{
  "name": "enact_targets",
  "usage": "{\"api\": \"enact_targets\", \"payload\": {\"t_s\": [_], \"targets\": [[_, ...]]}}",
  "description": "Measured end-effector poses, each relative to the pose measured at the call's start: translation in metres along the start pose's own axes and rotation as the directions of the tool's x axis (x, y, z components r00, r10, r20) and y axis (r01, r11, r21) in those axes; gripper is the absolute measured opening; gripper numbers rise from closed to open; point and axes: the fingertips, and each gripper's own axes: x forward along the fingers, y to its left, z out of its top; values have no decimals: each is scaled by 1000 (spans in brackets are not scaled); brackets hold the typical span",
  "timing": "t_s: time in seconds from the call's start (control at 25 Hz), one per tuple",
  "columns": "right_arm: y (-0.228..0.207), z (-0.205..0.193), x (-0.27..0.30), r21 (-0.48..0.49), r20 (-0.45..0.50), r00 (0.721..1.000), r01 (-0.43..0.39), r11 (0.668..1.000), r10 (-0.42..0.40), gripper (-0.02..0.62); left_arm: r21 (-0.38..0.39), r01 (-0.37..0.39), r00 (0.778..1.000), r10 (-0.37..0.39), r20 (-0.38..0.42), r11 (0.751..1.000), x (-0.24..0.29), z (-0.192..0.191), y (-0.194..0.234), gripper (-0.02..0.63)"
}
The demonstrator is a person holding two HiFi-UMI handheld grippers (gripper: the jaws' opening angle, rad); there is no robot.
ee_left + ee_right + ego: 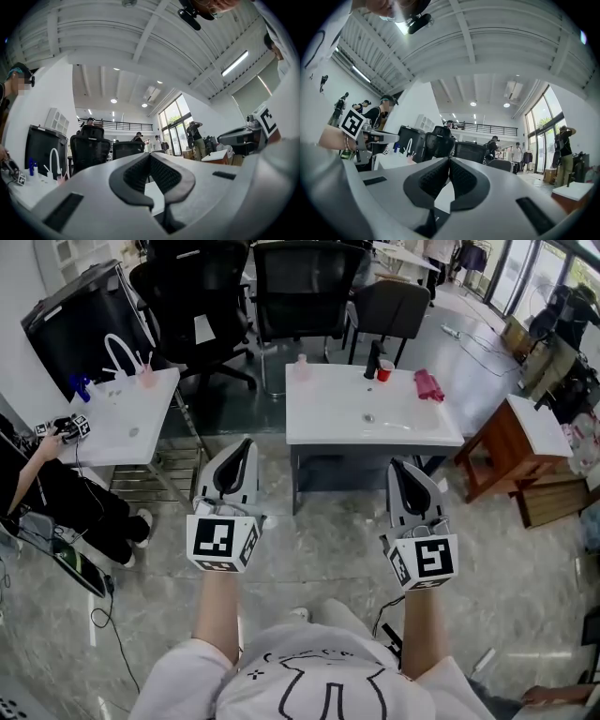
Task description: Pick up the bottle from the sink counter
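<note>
the bottle (pixel 301 367), small and pale pink, stands upright near the back left corner of the white sink surface (pixel 328 401) in the middle of the head view, well apart from both grippers. along the same back edge a black faucet (pixel 373 360) rises just beside a red cup (pixel 384 370), and a crumpled pink cloth (pixel 428 384) lies toward the right end. the drain (pixel 368 417) sits in the basin in front of the faucet.

the left gripper (pixel 247 441) and the right gripper (pixel 395 465) are held out side by side over the grey floor (pixel 328 540), in front of the surface and touching nothing on it. in the left gripper view the left gripper (pixel 150 154) has its dark ribbed pads pressed together with nothing between them. in the right gripper view the right gripper (pixel 449 161) is likewise closed and empty, its pads meeting at the tip.

off to the left stands a second surface (pixel 131 423) with a white arched faucet (pixel 117 351) and a pink container (pixel 146 377). a seated person (pixel 56 488) is beside it. black office chairs (pixel 300 282) stand behind the surfaces, and a wooden side table (pixel 502 442) stands at the right.
</note>
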Motion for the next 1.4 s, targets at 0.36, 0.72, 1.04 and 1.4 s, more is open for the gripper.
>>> {"api": "enact_targets", "payload": {"t_s": [0.36, 0.72, 1.04, 1.4], "targets": [[-16, -24, 56, 32, -1, 1000, -9, 999, 9, 29, 10, -2, 1000, 2, -24, 1000, 47, -23, 23, 8], [-53, -59, 151, 37, 3, 998, -68, 997, 68, 29, 20, -49, 998, 50, -35, 999, 133, -53, 54, 8], [-116, -89, 252, 54, 11, 993, -119, 991, 118, 29, 24, -94, 994, 95, -50, 995, 243, -76, 77, 8], [-166, -114, 331, 160, 54, 980, -198, 967, 191, 31, 50, -130, 987, 134, -85, 990, 323, -96, 92, 8]]}}
